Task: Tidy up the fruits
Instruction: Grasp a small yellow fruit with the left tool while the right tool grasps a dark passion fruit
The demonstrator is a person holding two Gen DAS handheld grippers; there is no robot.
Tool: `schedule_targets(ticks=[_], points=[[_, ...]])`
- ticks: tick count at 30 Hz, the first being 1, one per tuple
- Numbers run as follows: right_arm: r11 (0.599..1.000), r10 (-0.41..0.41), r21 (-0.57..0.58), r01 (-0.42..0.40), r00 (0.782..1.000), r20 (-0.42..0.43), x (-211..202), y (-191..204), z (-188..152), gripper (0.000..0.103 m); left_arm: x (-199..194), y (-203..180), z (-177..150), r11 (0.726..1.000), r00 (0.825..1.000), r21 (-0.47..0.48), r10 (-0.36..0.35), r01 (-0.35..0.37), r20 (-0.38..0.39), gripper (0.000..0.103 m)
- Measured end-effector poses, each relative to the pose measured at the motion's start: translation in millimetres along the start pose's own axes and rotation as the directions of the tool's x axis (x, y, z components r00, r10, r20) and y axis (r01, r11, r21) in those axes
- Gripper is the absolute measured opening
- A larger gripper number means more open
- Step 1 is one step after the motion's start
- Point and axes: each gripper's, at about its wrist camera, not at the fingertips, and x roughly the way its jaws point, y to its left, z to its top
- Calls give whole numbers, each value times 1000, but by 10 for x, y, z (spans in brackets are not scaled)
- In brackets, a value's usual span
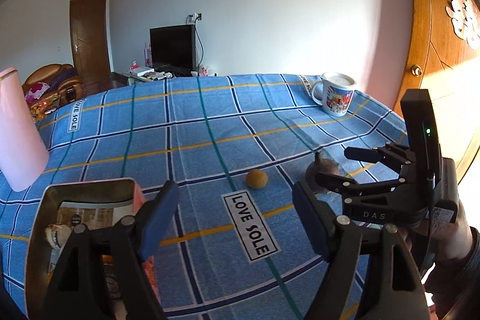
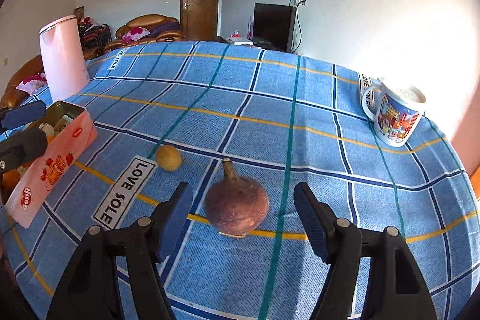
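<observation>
A reddish-brown round fruit with a stem [image 2: 236,207] sits on the blue checked tablecloth [image 2: 270,116], between the open fingers of my right gripper [image 2: 243,215]. A small yellow-brown fruit [image 2: 169,157] lies to its left; it also shows in the left wrist view [image 1: 257,178]. A pink tin box [image 2: 57,158] with several fruits inside stands at the left. My left gripper [image 1: 235,218] is open and empty, with its left finger over the tin's rim [image 1: 90,188]. In the left wrist view the right gripper [image 1: 378,170] hides most of the reddish fruit [image 1: 325,165].
A tall pink kettle [image 2: 63,59] stands at the far left of the table. A printed mug [image 2: 393,113] stands near the far right edge. A wooden door [image 1: 444,50] is close on the right.
</observation>
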Motion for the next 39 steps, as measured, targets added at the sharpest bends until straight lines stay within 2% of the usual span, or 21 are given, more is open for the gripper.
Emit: schedule_targets(ticks=[5,7,8,9,10,16,18,23,26,28,30,33,34,39], points=[[1000,7,-13,-8,998,-59,167,-39,-10,71,266,-137,-54,1000,998,22,4,-2,-63,80],[999,34,0,-34,995,-90,251,-65,-7,71,327,-171,-59,1000,997,26,-6,8,-75,80],[999,46,11,-45,993,-106,294,-74,-14,67,357,-185,-61,1000,997,29,-3,5,-82,80],[998,56,20,-54,991,-121,332,-81,-22,56,390,-197,-58,999,996,33,-2,5,-91,80],[996,82,35,-78,988,-131,365,-87,-31,54,429,-211,-57,999,995,35,-2,6,-101,80],[995,70,81,-65,995,-64,249,-169,-21,54,665,-258,8,1000,989,21,-16,19,-150,79],[993,60,108,-53,996,-59,244,-235,-23,54,750,-298,33,999,986,31,-7,12,-167,77],[986,75,151,-66,996,-55,260,-341,-22,54,969,-367,95,999,975,27,-27,34,-219,58],[986,78,149,-71,996,-43,237,-339,-22,54,1092,-393,111,999,970,21,-33,39,-242,56],[986,78,148,-72,996,-33,216,-339,-22,54,1201,-385,113,999,961,4,-51,54,-273,47],[986,80,150,-76,996,-25,203,-343,-23,54,1224,-376,145,999,961,-7,-54,54,-270,47],[986,82,149,-79,997,-15,181,-338,-25,54,1231,-397,140,999,961,16,-39,45,-273,40],[986,84,147,-81,996,-12,173,-334,-24,54,1224,-400,138,998,961,18,-45,52,-272,31],[985,92,142,-94,996,21,113,-328,-33,54,1187,-372,131,996,960,1,-84,88,-267,31]])
